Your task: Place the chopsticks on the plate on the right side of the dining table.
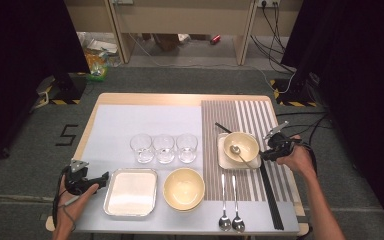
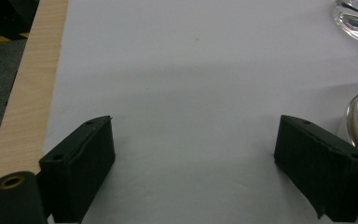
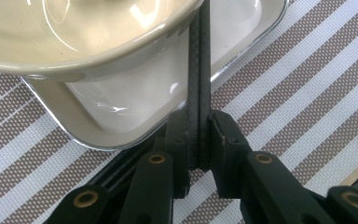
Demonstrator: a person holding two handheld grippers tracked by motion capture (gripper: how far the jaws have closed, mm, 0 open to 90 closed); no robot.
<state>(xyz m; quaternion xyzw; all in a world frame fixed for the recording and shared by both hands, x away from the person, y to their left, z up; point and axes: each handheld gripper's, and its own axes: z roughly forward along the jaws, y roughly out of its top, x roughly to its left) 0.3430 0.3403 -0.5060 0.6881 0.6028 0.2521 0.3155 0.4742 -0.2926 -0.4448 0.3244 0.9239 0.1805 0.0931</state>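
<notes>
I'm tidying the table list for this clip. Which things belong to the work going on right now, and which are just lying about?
In hand:
right claw, shut on chopsticks
small bowl on its tray, beside them

Lying about:
three glasses
big bowl
empty tray
two spoons
left claw, open

glass (image 2: 356, 21) cut off at edge
</notes>
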